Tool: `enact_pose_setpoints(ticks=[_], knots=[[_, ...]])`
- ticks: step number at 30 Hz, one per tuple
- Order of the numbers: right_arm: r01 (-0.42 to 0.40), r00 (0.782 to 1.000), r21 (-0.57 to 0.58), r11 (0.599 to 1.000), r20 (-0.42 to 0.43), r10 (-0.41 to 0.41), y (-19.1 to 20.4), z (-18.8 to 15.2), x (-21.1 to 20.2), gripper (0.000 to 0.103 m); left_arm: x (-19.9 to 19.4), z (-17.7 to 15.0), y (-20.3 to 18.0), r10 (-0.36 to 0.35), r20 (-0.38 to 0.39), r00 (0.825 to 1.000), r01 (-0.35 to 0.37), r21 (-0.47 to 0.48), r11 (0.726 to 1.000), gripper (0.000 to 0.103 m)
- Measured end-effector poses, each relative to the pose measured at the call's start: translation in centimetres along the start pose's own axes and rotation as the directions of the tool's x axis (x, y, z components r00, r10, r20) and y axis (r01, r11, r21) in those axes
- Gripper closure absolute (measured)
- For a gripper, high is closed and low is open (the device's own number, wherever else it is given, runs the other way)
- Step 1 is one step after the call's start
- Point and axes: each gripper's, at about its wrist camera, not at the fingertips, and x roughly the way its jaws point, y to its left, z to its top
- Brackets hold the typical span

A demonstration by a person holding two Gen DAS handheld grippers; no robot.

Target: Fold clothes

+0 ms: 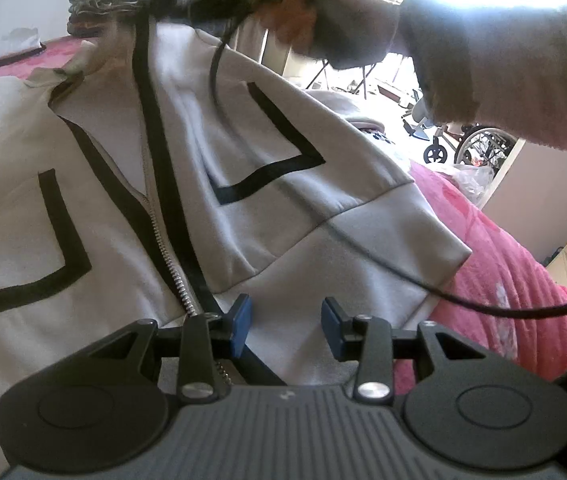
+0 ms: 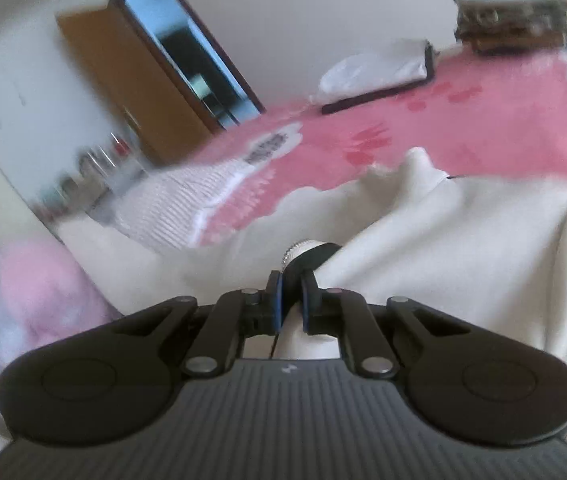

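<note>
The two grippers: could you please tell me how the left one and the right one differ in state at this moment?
The left gripper stands with a gap between its blue pads, gripping nothing, above the white jacket. The right gripper is pinched shut on a fold of that jacket. The left view is sharp; the right view is blurred. Both are over the pink bedspread.

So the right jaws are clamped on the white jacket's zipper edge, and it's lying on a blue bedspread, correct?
Not quite: the bedspread is pink, not blue, as the right wrist view shows. The rest holds: the right gripper has its jaws pinched on the zipper edge of the white jacket, which lies on that bedspread.
</note>
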Motion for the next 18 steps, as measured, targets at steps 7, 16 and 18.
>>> enact_pose_setpoints(ticks=[7, 16, 18], knots=[[0.264, 0.950, -0.043, 0.964, -0.158, -0.267, -2.8, -0.9, 3.2, 0.090, -0.1, 0.0, -0.2, 0.006, -0.001, 1.000, -0.006, 0.004, 1.000, 0.063], [0.312, 0.931, -0.497, 0.810, -0.009, -0.365, 5.2, 1.2, 6.8, 0.055, -0.1, 0.0, -0.2, 0.014, -0.006, 1.000, -0.014, 0.011, 1.000, 0.063], [0.327, 0.908, -0.546, 0.771, -0.044, -0.416, 5.2, 1.2, 9.4, 0.055, -0.1, 0.0, -0.3, 0.017, -0.006, 1.000, -0.017, 0.011, 1.000, 0.063]])
